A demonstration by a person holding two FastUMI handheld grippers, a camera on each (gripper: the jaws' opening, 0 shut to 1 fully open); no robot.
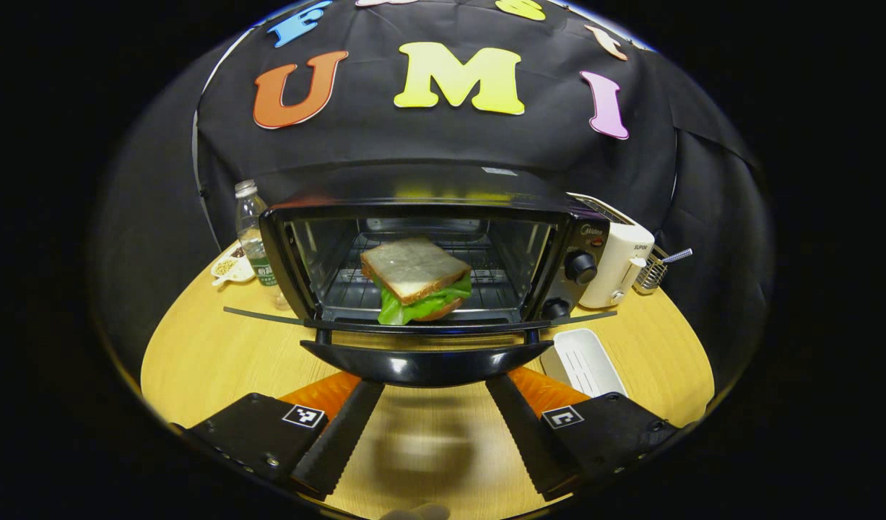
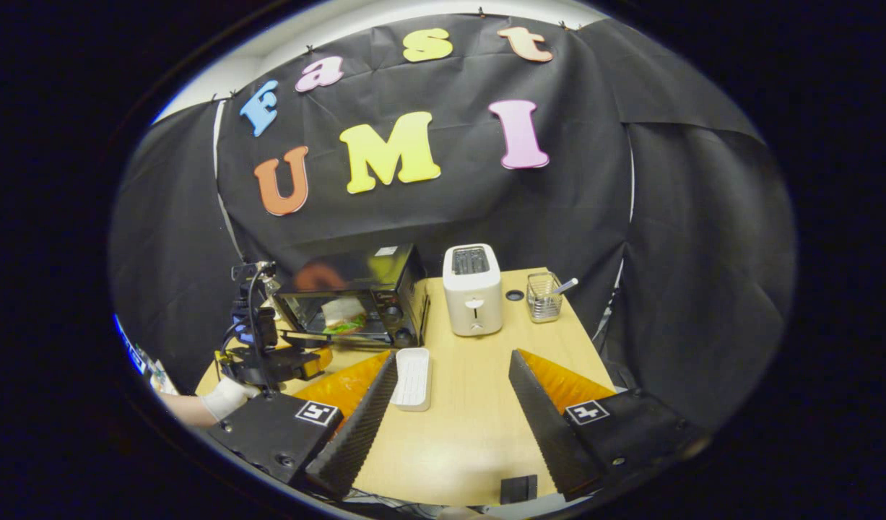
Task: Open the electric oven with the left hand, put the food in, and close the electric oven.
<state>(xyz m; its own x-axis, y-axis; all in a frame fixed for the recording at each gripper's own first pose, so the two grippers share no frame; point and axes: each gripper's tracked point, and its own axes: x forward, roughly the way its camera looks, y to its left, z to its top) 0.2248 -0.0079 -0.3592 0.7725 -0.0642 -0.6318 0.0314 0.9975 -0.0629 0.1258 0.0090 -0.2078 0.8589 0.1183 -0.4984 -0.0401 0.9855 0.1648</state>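
Observation:
The black electric oven (image 1: 421,198) stands with its door (image 1: 421,326) swung down to about level. A sandwich (image 1: 415,278) of toast and green lettuce lies on the rack inside. My left gripper (image 1: 434,393) is open, its fingertips just under the door's curved handle (image 1: 424,365), not clamped on it. In the right gripper view the oven (image 2: 356,292) sits far left, with the left gripper (image 2: 269,365) and a gloved hand (image 2: 226,397) at its door. My right gripper (image 2: 453,357) hovers open over the table, holding nothing.
A white toaster (image 2: 473,297) stands right of the oven, a wire basket (image 2: 544,297) beyond it. A white tray (image 2: 412,379) lies in front of the oven's right side. A water bottle (image 1: 253,231) and a small dish (image 1: 229,269) sit left of the oven.

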